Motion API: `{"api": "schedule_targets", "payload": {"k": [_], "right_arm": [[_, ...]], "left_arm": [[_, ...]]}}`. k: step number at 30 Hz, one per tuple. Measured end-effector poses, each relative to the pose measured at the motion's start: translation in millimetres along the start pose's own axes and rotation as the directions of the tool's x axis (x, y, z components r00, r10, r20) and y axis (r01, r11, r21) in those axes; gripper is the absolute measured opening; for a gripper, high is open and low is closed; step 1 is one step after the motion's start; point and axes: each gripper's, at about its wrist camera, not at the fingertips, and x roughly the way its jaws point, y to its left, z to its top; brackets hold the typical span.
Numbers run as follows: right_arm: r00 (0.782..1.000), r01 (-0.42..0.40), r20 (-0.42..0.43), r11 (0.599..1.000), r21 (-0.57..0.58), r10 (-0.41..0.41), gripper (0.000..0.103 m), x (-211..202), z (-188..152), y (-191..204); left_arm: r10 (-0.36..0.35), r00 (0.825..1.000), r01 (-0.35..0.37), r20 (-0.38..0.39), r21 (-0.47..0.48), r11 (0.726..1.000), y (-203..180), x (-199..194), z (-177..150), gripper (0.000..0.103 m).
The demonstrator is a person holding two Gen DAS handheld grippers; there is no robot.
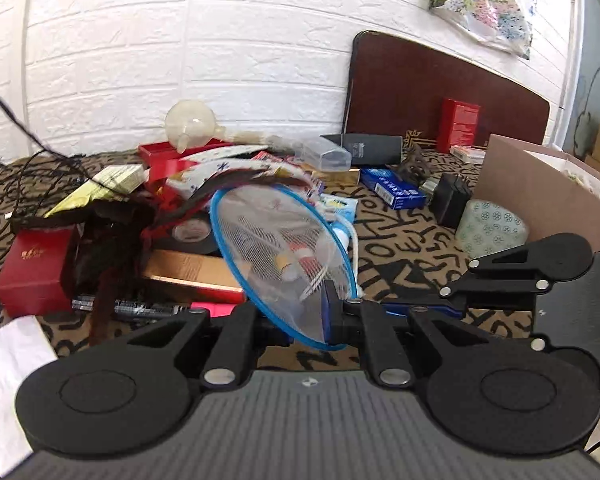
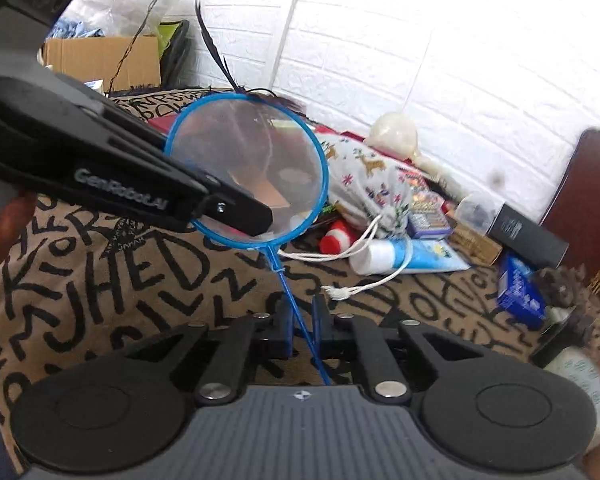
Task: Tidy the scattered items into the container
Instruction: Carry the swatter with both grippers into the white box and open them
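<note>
Two handheld grippers grip one small blue-rimmed mesh net [image 1: 284,252]. From the left wrist camera, the left gripper [image 1: 336,312] has its jaws pinched on the lower edge of the net's round hoop, which stands tilted right in front of its fingertips, lifted clear of the clutter behind it. From the right wrist camera, the right gripper [image 2: 302,332] is clamped on the net's thin blue wire handle [image 2: 296,312], which runs up from between its fingers to the hoop; the left gripper reaches in from the left and bites the hoop's lower left rim.

Beneath them lies a tan cloth with black lettering [image 2: 112,280], strewn with objects: a red gift box [image 1: 34,274], a white drawstring bag with reindeer print [image 2: 372,184], a white and blue tube [image 2: 404,258], blue boxes, a long black box [image 2: 528,234], black cord and dark feathers. An open cardboard box [image 1: 540,184] stands at the right edge of the left view. Behind everything is a white brick-pattern wall [image 1: 180,48], with a dark brown board [image 1: 440,92] leaning on it.
</note>
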Motion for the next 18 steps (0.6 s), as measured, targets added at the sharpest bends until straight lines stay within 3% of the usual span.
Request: {"api": "schedule_targets", "payload": {"k": [10, 18], "right_arm": [[0.992, 0.112, 0.069, 0.99, -0.086, -0.106, 0.007, -41.9, 17.9, -14.5], [0.961, 0.26, 0.121, 0.962, -0.079, -0.25, 0.007, -89.7, 24.8, -60.3]], "left_arm": [[-0.039, 0.995, 0.035, 0.089, 0.048, 0.998, -26.5, -16.7, 27.2, 0.015], [-0.115, 0.978, 0.09, 0.171, 0.146, 0.985, -80.8, -15.5, 69.8, 0.016]]}}
